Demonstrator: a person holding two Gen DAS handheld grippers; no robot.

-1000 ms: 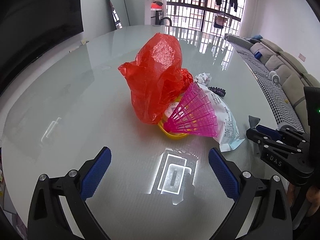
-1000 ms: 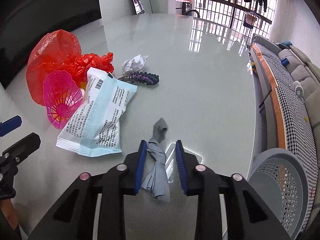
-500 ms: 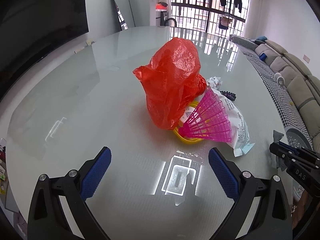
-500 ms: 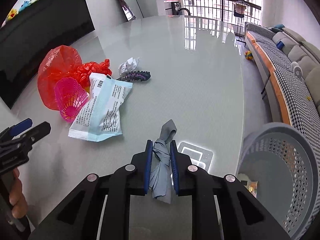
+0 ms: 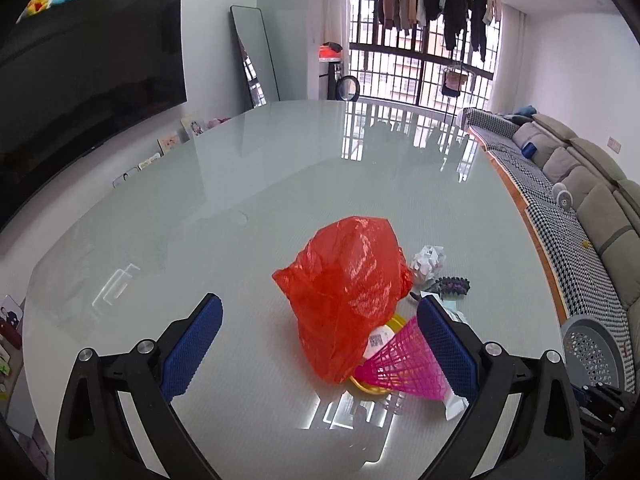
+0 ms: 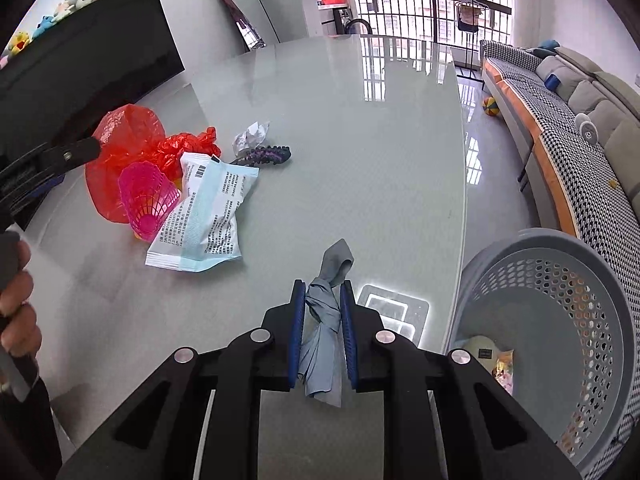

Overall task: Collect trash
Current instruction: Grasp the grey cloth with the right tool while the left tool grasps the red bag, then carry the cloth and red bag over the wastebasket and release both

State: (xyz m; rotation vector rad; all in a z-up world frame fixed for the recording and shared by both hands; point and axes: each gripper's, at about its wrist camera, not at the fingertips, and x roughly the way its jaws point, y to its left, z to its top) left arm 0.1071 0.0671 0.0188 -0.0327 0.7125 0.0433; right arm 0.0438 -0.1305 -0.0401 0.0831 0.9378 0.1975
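Step in hand, as I read it: carry-to-bin. Right gripper (image 6: 323, 328) is clamped narrow on a crumpled grey rag (image 6: 322, 332); the rag is pinched between the blue pads, one twisted end poking out past the fingertips, the other hanging behind them toward the camera. It looks lifted clear of the glass table (image 6: 360, 168).

Grey perforated basket (image 6: 560, 320) sits to the right of the right fingers, just off the table edge, with a few scraps already inside.

Next move, judged: swing right until the fingertips are over the basket mouth, then open. The rag is limp, so it may cling to a pad.

Left gripper (image 5: 320, 344) is wide open and holds nothing. Between and beyond its fingers: red plastic bag (image 5: 344, 292) and pink shuttlecock (image 5: 404, 368) close against the right pad. White-and-blue wrapper (image 6: 204, 212) lies mostly hidden behind that pad in the left view. Farther out past the fingertips: crumpled paper (image 5: 429, 260) and a dark spiky piece (image 5: 452, 286). All of that is not yet collected.
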